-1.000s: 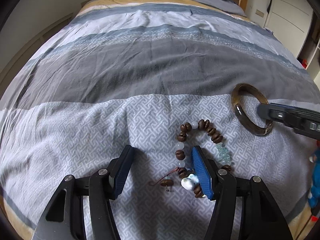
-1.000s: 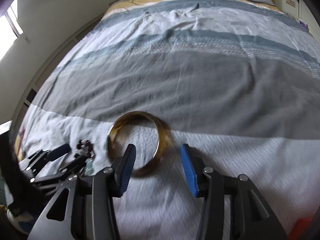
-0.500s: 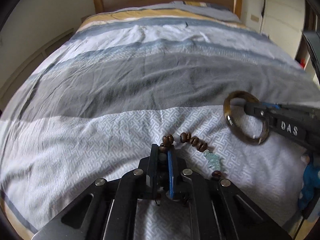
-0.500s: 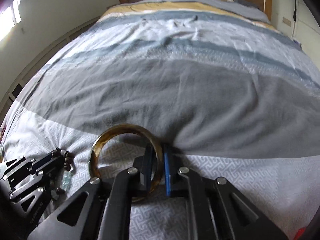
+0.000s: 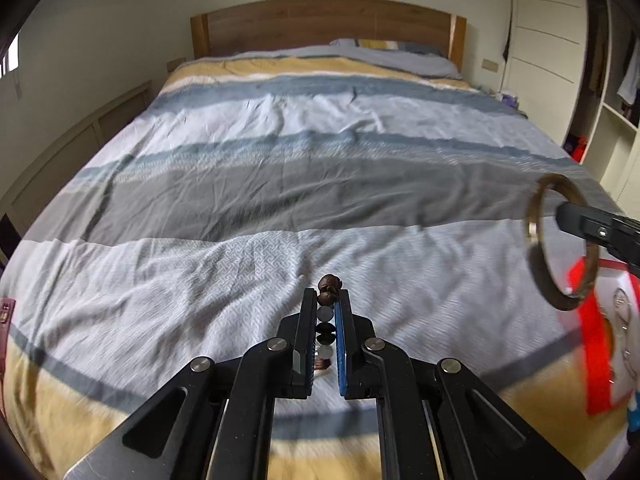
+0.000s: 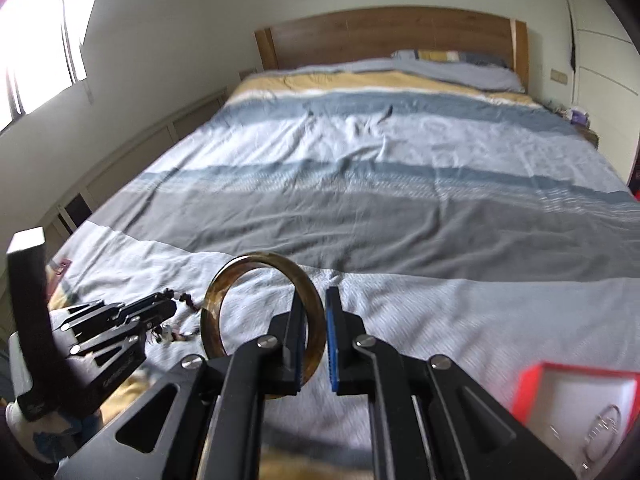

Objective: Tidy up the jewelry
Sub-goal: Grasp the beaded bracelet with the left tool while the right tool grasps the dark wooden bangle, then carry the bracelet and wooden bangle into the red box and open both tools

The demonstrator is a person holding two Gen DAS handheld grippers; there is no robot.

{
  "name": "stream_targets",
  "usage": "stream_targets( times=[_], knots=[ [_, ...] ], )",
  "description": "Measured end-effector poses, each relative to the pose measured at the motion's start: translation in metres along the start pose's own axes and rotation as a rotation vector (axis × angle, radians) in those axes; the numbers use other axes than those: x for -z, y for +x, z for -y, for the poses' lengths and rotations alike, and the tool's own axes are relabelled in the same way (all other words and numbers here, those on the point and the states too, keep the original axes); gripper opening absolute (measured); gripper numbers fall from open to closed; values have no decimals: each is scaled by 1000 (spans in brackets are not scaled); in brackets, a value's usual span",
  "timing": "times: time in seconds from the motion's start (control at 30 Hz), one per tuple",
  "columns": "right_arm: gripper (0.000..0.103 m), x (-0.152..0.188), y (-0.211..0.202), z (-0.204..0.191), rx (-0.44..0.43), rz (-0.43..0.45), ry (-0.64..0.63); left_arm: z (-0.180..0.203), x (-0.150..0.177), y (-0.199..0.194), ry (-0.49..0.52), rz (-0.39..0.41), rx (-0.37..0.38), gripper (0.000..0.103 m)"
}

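My left gripper (image 5: 325, 300) is shut on a bead bracelet (image 5: 327, 292) of brown and pale beads, held above the bed; the rest of the strand hangs below, mostly hidden. In the right wrist view the left gripper (image 6: 170, 308) shows at lower left with beads (image 6: 176, 330) dangling from it. My right gripper (image 6: 316, 300) is shut on the right side of a brown amber bangle (image 6: 224, 280), lifted off the bed and standing upright. In the left wrist view the bangle (image 5: 538, 248) hangs at the right edge from the right gripper (image 5: 560, 210).
A red-rimmed white jewelry box (image 6: 576, 396) with thin silver rings inside lies at the lower right; it also shows in the left wrist view (image 5: 600, 344). The striped bedspread (image 5: 280, 160) stretches to a wooden headboard (image 5: 320, 24). White wardrobes (image 5: 544, 48) stand on the right.
Both grippers closed on their pieces and lifted them off the bedspread: the left on the bead bracelet, the right on the bangle. The red box came into view.
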State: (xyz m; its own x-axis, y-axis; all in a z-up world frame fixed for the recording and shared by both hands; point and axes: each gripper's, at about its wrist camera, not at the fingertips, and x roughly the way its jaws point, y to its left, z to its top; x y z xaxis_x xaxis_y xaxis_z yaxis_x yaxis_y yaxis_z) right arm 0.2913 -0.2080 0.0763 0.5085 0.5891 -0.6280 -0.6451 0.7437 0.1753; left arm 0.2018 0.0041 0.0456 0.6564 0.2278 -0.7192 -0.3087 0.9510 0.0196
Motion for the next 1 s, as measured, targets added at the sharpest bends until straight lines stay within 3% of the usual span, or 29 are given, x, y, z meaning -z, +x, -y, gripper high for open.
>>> stream_targets(
  times=[0.23,0.47,0.73,1.0],
  knots=[
    [8,32,-87,43,75,29,39,35,5,-59,62,48,34,8],
    [8,82,-151,118,222,-15,115,103,8,-98,138,76,138,8],
    [8,119,-165,168,288,-84,138,209,12,-108,210,41,338,8],
    [8,139,-148,202,301,-127,161,301,24,-83,318,-29,424,8]
  ],
)
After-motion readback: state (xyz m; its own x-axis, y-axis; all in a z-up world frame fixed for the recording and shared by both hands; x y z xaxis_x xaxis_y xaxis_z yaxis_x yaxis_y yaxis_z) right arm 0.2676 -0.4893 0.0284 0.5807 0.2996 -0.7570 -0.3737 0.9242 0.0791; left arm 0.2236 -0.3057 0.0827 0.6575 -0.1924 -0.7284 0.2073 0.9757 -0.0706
